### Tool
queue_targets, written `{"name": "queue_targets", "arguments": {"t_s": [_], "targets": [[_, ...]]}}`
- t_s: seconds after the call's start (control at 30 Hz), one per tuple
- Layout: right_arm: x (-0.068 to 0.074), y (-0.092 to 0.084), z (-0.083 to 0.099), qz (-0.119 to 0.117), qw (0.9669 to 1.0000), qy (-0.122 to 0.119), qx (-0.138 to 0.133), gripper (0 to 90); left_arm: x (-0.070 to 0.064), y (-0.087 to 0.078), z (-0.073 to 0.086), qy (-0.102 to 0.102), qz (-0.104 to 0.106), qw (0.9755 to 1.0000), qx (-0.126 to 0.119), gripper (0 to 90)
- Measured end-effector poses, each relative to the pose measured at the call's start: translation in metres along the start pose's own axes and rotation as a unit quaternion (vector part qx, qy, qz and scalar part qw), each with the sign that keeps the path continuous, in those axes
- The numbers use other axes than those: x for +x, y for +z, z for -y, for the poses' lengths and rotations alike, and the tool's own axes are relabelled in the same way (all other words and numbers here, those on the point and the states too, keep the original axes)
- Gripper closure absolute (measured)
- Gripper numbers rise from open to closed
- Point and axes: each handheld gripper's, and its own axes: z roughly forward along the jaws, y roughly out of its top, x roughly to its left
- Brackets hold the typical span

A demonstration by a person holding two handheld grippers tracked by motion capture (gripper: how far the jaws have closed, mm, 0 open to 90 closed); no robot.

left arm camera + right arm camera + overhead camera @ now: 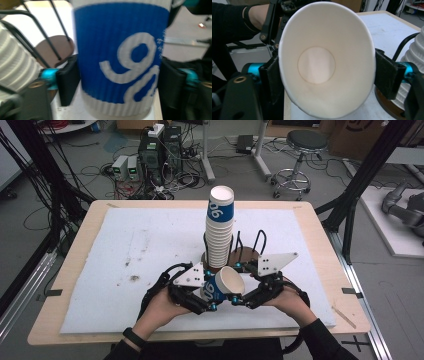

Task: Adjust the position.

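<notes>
One paper cup [223, 286] with a blue sleeve and white lettering lies tilted between both grippers, just above the white mat near the table's front. My left gripper [210, 297] is shut on its blue body [120, 57], a pad pressing each side. My right gripper [239, 295] is shut on the cup's mouth; in the right gripper view the white rim [322, 62] is squeezed into an oval between the pads. Just behind stands a tall stack of the same cups [219, 232] on a round brown base [247, 254] with black wire loops.
A white mat [140, 250] covers most of the wooden table, with a few dark stains left of centre. The cup stack [15, 67] stands close to both grippers. Beyond the table are computer boxes, cables and a stool [300, 155].
</notes>
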Motion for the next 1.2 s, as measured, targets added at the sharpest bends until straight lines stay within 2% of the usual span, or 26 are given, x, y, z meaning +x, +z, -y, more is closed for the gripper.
{"name": "queue_targets", "arguments": {"t_s": [0.13, 0.33, 0.43, 0.5, 0.63, 0.73, 0.8, 0.93, 1.0, 1.13, 1.2], "targets": [[-0.003, -0.002, 0.0, -0.003, 0.9995, 0.024, -0.02, 17.3, 0.004, -0.006, 0.005, -0.01, 0.006, 0.9987, -0.05, 29.3], [-0.005, -0.013, -0.001, -0.002, 0.9978, 0.037, -0.054, 17.3, 0.009, -0.013, 0.01, -0.028, -0.001, 0.9954, -0.092, 29.6], [-0.008, -0.017, 0.0, -0.002, 0.9966, 0.053, -0.064, 17.3, 0.01, -0.019, 0.011, -0.037, -0.004, 0.991, -0.128, 29.6], [-0.01, -0.017, 0.001, 0.002, 0.9957, 0.064, -0.067, 17.3, 0.011, -0.021, 0.012, -0.04, -0.003, 0.9889, -0.143, 29.6], [-0.009, -0.013, 0.002, -0.013, 0.9928, 0.082, -0.086, 17.3, 0.011, -0.021, 0.012, -0.048, -0.002, 0.9869, -0.154, 29.5], [-0.007, -0.01, 0.001, -0.027, 0.991, 0.082, -0.102, 17.3, 0.01, -0.018, 0.012, -0.052, 0.003, 0.9858, -0.16, 29.5], [-0.005, -0.007, 0.0, -0.031, 0.9908, 0.081, -0.103, 17.3, 0.009, -0.016, 0.012, -0.056, 0.012, 0.9845, -0.166, 29.6], [-0.001, -0.001, -0.002, -0.03, 0.9905, 0.078, -0.109, 18.0, 0.006, -0.009, 0.012, -0.05, 0.017, 0.9865, -0.155, 29.5], [-0.001, -0.001, -0.002, -0.028, 0.9906, 0.074, -0.112, 22.1, 0.005, -0.007, 0.012, -0.053, 0.018, 0.9866, -0.153, 29.5], [-0.001, -0.002, -0.002, -0.026, 0.9931, 0.06, -0.098, 24.3, 0.004, -0.007, 0.009, -0.045, 0.01, 0.9909, -0.126, 28.7], [0.0, -0.002, -0.002, -0.02, 0.9948, 0.049, -0.087, 24.6, 0.003, -0.007, 0.006, -0.042, 0.0, 0.9938, -0.103, 27.5]]}}
